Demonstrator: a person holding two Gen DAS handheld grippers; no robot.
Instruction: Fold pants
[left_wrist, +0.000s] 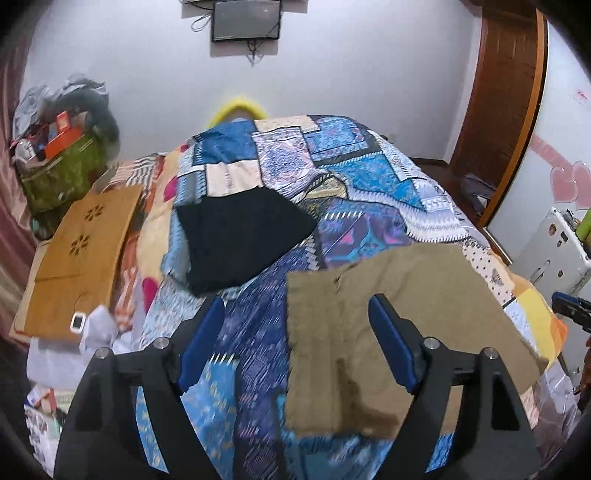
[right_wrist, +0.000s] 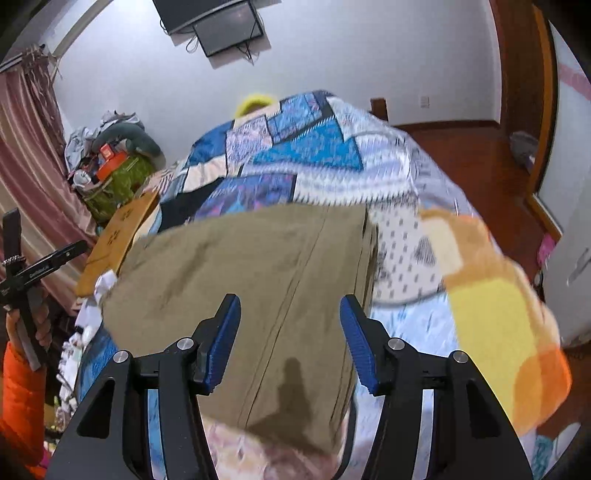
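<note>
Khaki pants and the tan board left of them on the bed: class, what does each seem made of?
Khaki pants: apparently woven cotton-like cloth, matte, with stitched seams and soft creases. Tan board: probably wood or bamboo, flat and rigid, smooth, with flower-shaped cutouts.

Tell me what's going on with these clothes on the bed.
A person holds two grippers above a patchwork bedspread. The folded khaki-brown pants lie flat on it, and a folded black garment lies farther back. The left gripper and right gripper are both open, gripping nothing.
</note>
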